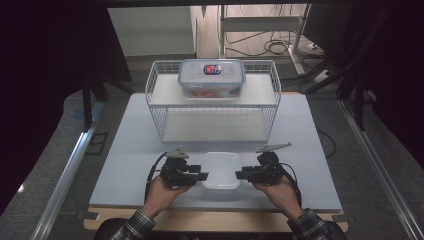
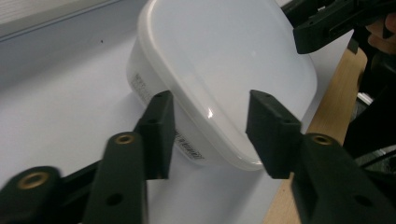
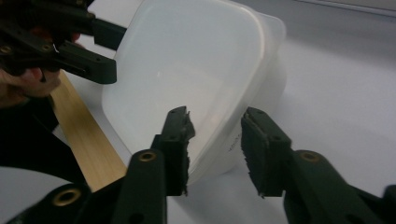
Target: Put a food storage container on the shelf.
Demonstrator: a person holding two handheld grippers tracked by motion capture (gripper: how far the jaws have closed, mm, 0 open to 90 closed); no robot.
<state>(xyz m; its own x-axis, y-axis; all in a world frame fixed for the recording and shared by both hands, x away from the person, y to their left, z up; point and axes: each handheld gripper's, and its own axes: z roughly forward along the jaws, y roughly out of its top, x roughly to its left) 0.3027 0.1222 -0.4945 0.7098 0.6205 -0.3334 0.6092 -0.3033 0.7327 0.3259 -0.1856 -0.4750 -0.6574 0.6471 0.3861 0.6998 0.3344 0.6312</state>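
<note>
2 grippers flank white tub

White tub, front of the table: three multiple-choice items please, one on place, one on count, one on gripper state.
1. Where is the lidded box with the red label?
A. on the wire rack's top shelf
B. on the floor
C. inside the white tub

2. How many hand-held grippers flank the white tub?
A. none
B. one
C. two

3. The left hand-held gripper's jaws are:
A. open astride the tub's rim
B. shut on a spoon
C. shut on nothing

Key: A, the lidded box sits atop the wire rack; C, left hand-held gripper and right hand-held gripper flank the white tub; A, gap between jaws visible.
</note>
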